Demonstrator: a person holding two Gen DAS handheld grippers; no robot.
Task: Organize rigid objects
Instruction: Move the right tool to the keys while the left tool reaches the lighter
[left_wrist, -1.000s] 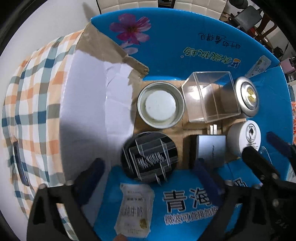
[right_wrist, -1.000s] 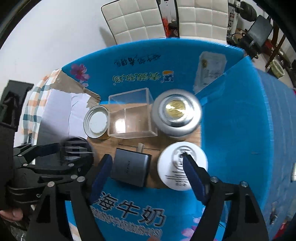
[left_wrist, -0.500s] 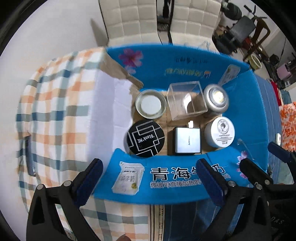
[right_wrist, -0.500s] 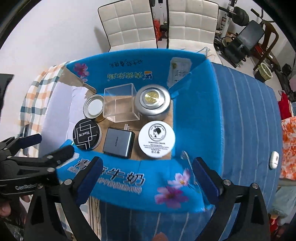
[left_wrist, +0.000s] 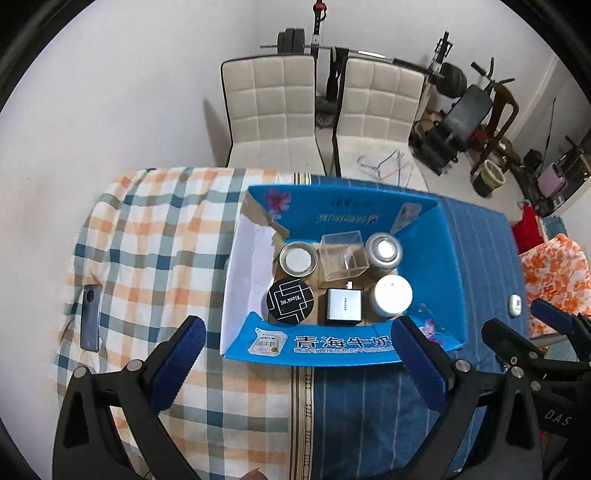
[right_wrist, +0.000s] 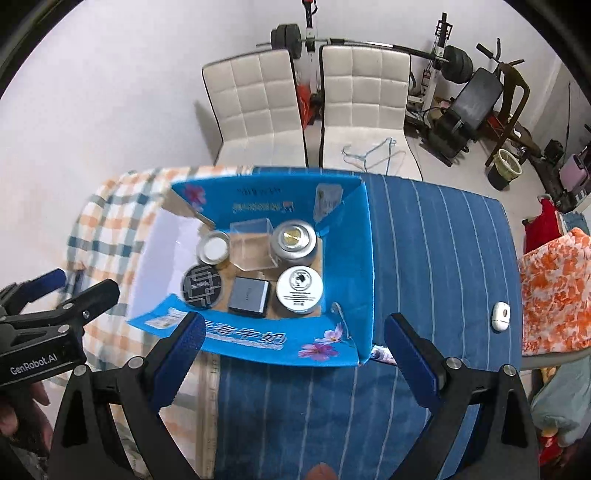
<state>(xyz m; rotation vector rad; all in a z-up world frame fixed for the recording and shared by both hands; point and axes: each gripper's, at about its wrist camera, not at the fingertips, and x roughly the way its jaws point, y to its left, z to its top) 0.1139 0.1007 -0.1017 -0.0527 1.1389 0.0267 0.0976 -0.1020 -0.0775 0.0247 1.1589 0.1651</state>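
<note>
A blue cardboard box (left_wrist: 436, 273) (right_wrist: 351, 258) stands open on the table. Inside lie a black round tin (left_wrist: 290, 302) (right_wrist: 201, 287), a grey charger (left_wrist: 343, 305) (right_wrist: 248, 297), a white jar (left_wrist: 391, 294) (right_wrist: 300, 290), a silver tin with a white lid (left_wrist: 298, 258) (right_wrist: 214, 248), a clear plastic cube (left_wrist: 343, 254) (right_wrist: 252, 243) and a silver round can (left_wrist: 383, 249) (right_wrist: 294, 239). My left gripper (left_wrist: 295, 343) and right gripper (right_wrist: 293, 332) are both open and empty, held above and in front of the box.
A phone (left_wrist: 91, 317) lies on the plaid cloth at the left. A small white device (left_wrist: 514, 305) (right_wrist: 499, 316) lies on the blue striped cloth at the right. Two white chairs (left_wrist: 273, 110) stand behind the table. An orange floral cloth (right_wrist: 554, 291) is at the right.
Both grippers have pulled up and back from inside the box. The black tin, under the left gripper a second ago, now lies flat in the box.
</note>
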